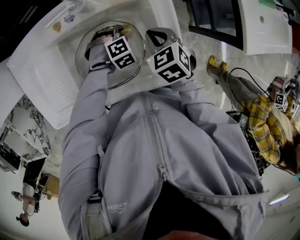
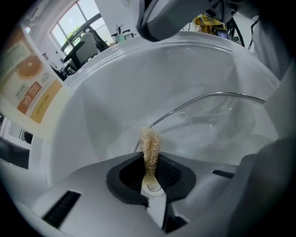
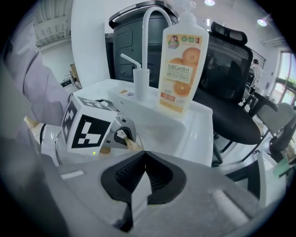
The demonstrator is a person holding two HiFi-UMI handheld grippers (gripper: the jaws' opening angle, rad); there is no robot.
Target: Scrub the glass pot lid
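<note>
The glass pot lid (image 1: 132, 75) lies in the white sink (image 1: 157, 14), its metal rim a thin arc (image 2: 208, 96) in the left gripper view. My left gripper (image 1: 119, 32) (image 2: 151, 159) points steeply down over the lid and is shut on a tan fibrous scrubber (image 2: 151, 146), whose tuft sticks out past the pads. From the right gripper view I see that gripper's marker cube (image 3: 88, 127) and the scrubber tip (image 3: 132, 144). My right gripper (image 1: 159, 33) (image 3: 144, 169) hangs beside it at the sink's edge, jaws shut with nothing seen between them.
An orange dish soap bottle (image 3: 181, 65) and a white faucet (image 3: 149, 28) stand at the sink's back edge. A ribbed drainboard (image 1: 42, 79) lies left of the basin. A black office chair (image 3: 231, 92) stands behind. Another person in yellow plaid (image 1: 262, 126) is at the right.
</note>
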